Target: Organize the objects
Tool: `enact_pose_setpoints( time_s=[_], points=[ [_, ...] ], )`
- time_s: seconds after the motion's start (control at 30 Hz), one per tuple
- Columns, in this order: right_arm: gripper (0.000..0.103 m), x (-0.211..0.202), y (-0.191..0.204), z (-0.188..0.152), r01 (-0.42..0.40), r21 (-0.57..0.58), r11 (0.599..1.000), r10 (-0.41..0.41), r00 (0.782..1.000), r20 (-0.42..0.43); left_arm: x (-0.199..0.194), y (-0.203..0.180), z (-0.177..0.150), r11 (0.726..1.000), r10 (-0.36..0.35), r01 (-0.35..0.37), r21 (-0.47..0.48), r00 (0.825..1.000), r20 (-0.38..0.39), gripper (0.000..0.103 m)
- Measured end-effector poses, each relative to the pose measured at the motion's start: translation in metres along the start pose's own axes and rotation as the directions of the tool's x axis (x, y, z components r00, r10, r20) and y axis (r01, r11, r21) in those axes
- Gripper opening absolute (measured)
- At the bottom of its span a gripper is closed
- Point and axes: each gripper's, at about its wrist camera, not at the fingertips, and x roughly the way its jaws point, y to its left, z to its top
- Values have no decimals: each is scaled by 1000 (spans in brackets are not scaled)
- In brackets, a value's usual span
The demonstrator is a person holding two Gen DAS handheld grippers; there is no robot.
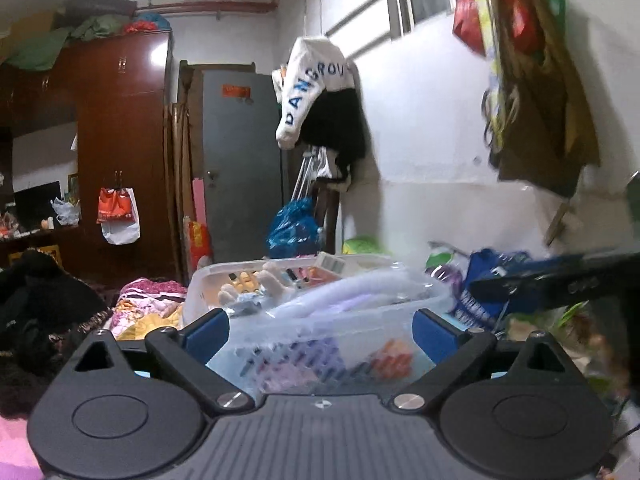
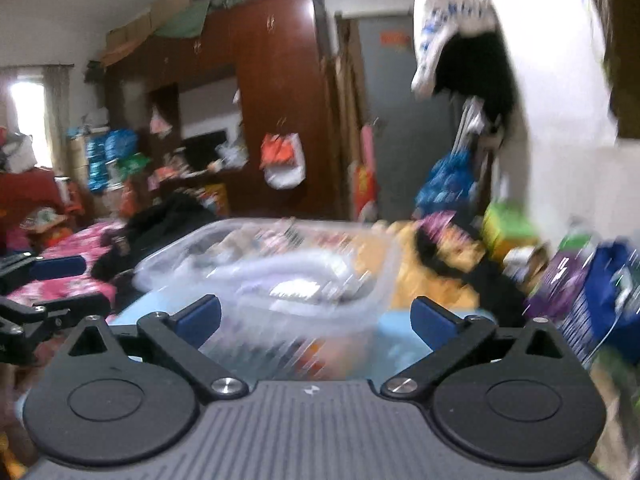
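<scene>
Clear rectangular plastic bin (image 1: 312, 312), filled with white corrugated hose (image 1: 340, 292) and small mixed items, sits directly ahead of both tongs, its long axis running away toward the grey door (image 1: 240, 160). Left tongs (image 1: 320, 330) and right tongs (image 2: 316, 320) both spread wide, grasping nothing. Blue printed bag (image 1: 488, 280) lies just right of it; the support, possibly a light-blue surface (image 2: 400, 344), is blurred.

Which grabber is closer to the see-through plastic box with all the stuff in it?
Left, I think. The left gripper has the clear plastic box right between its open fingers. The right gripper faces the same box from slightly further back, also open.
</scene>
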Motion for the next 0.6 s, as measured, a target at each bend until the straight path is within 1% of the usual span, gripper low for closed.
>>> enact_pose_setpoints(
  time_s=[0.07,0.13,0.23,0.3,0.33,0.37,0.47,0.53,0.6],
  points=[
    [103,-5,8,-7,40,-38,998,-40,999,15,-18,-5,-10,1000,0,0,-4,1000,11,99],
    [103,-10,16,-13,68,-60,996,-66,997,32,-31,-10,-19,1000,20,-20,-3,1000,10,99],
    [103,-21,20,-26,44,-53,998,-42,999,32,-47,-10,-31,999,34,-34,-40,999,6,99],
    [103,-32,23,-44,35,-26,999,-34,999,24,-53,-13,-38,998,49,-49,-49,999,0,99],
    [103,-38,23,-52,30,-17,999,-29,999,21,-56,-16,-42,998,50,-50,-44,999,1,99],
    [103,-46,24,-61,33,-32,999,-33,999,20,-59,-21,-45,998,47,-47,-29,999,0,99],
    [103,-64,23,-80,76,-7,997,-76,996,40,-61,-35,-52,999,49,-49,25,999,-21,99],
    [103,-65,24,-80,68,-26,997,-68,997,28,-62,-42,-53,998,54,-53,43,998,-13,99],
    [103,-67,26,-76,71,-33,997,-69,997,43,-61,-44,-52,998,46,-46,37,999,-9,99]
  ],
)
